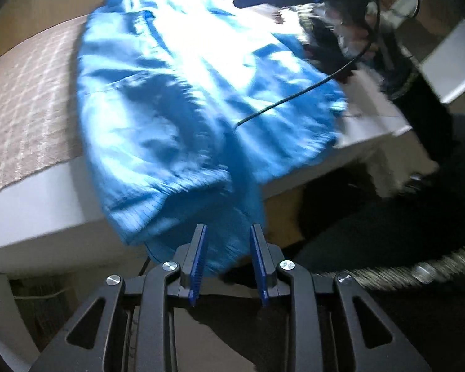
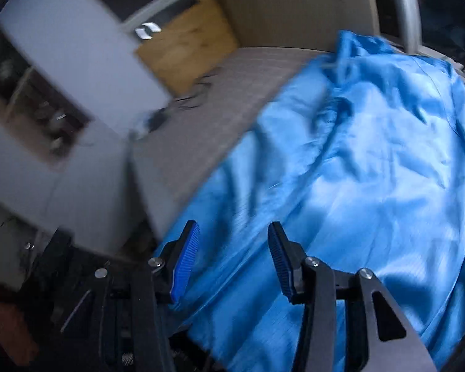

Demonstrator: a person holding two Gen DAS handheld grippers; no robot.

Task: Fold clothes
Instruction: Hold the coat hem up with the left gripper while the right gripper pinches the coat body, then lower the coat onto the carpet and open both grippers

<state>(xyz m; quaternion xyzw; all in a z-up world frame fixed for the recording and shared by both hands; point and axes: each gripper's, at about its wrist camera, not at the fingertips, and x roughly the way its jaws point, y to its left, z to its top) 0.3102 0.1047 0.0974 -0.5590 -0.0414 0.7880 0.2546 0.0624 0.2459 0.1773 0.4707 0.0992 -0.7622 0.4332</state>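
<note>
A shiny blue garment (image 1: 183, 93) lies spread over the table, its elastic hem hanging off the near edge. My left gripper (image 1: 228, 232) is open just below that edge, with a hanging blue fold between its blue pads but not pinched. In the right wrist view the same blue garment (image 2: 372, 170) fills the right half of the frame. My right gripper (image 2: 234, 232) is open low over the cloth near the table's edge, with fabric lying under the gap between its fingers. Both views are motion-blurred.
A beige checked cloth (image 1: 31, 99) covers the white table (image 1: 40, 210). The other hand-held gripper and a thin black cable (image 1: 325, 83) hang over the garment's far right. A grey panel (image 2: 77, 49), a wooden board (image 2: 186, 40) and loose cables (image 2: 189, 96) stand beyond the table.
</note>
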